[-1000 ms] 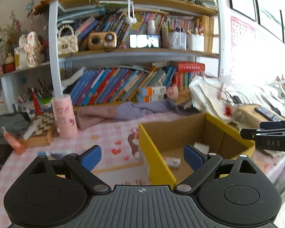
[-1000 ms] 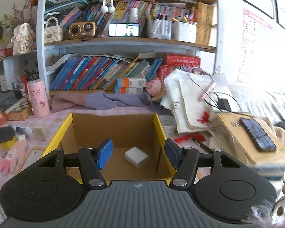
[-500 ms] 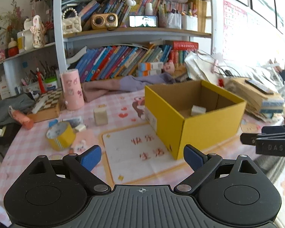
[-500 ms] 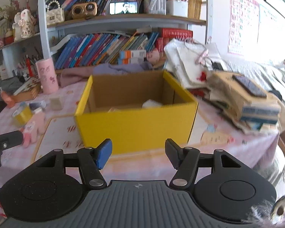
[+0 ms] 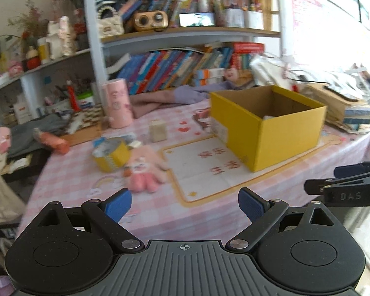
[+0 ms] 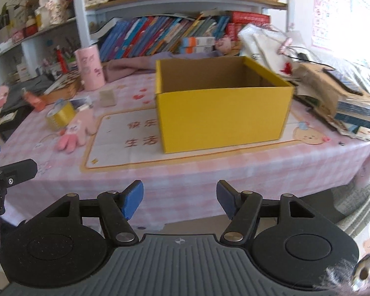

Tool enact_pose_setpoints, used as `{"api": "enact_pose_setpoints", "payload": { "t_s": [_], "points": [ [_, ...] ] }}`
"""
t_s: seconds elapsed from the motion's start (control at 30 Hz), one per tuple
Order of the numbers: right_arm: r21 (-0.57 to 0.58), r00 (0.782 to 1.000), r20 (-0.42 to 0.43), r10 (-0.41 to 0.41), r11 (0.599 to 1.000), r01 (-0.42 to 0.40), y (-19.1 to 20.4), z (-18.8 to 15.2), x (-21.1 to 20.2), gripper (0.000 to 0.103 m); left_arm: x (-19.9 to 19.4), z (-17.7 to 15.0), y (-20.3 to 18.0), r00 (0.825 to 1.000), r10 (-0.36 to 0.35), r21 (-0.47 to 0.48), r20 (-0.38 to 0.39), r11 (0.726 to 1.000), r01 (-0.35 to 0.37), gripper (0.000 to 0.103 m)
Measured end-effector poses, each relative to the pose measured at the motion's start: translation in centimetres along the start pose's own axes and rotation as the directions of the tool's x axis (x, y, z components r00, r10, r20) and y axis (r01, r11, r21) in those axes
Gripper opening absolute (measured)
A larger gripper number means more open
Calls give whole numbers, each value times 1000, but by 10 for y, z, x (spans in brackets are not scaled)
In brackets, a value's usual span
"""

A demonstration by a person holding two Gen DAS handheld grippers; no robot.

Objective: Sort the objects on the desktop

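Note:
A yellow cardboard box (image 5: 278, 135) (image 6: 221, 116) stands open on the pink checked tablecloth (image 5: 209, 204), with a pale item just visible inside it. Left of it lie a pink glove (image 5: 145, 170) (image 6: 76, 130), a yellow tape roll (image 5: 111, 155) (image 6: 60, 116) and a beige block (image 5: 157, 129) (image 6: 107, 98). My left gripper (image 5: 185, 204) is open and empty, held back over the table's near edge. My right gripper (image 6: 180, 199) is open and empty, in front of the table edge and facing the box.
A pink cylinder (image 5: 117, 103) and an orange tube (image 5: 53, 140) sit at the back left. A bookshelf (image 5: 185, 64) lines the rear. Stacked books and bags (image 6: 332, 91) crowd the right of the box. A printed mat (image 6: 125, 138) lies before the box.
Both grippers have pulled back from over the box to the table's near edge. The box and loose objects now show farther away. Both stayed open.

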State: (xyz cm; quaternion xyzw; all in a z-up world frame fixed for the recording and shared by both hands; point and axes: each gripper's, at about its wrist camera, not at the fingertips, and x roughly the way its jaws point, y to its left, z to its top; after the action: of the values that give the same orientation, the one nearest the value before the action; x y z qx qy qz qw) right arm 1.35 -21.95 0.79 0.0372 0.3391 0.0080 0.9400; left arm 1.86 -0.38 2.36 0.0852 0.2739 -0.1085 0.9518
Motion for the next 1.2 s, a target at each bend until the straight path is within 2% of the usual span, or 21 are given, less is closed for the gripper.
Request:
{"api": "enact_pose_setpoints", "payload": {
  "t_s": [0.17, 0.33, 0.47, 0.67, 0.83, 1.03, 1.2],
  "points": [
    [-44, 999, 1, 54, 998, -54, 20, 10, 7, 64, -3, -7, 22, 999, 48, -51, -18, 998, -49, 95],
    [-35, 997, 1, 79, 996, -78, 39, 10, 10, 65, -4, -21, 34, 995, 73, -170, -74, 982, -85, 95],
    [-88, 996, -19, 88, 992, -89, 54, 4, 13, 65, -5, -26, 36, 992, 96, -148, -87, 983, -108, 95],
    [-117, 992, -50, 119, 985, -124, 64, 3, 17, 66, -7, -29, 40, 993, 82, -158, -84, 983, -95, 95],
    [-184, 988, -55, 145, 971, -153, 80, 0, 16, 66, -7, -30, 45, 993, 81, -168, -85, 981, -95, 95],
    [-239, 982, -64, 177, 953, -187, 98, 0, 18, 66, -13, -32, 51, 997, 58, -174, -51, 983, -66, 95],
    [-272, 977, -64, 202, 939, -212, 110, 4, 22, 66, -16, -31, 57, 995, 88, -186, -40, 978, -94, 95]
  ]
}}
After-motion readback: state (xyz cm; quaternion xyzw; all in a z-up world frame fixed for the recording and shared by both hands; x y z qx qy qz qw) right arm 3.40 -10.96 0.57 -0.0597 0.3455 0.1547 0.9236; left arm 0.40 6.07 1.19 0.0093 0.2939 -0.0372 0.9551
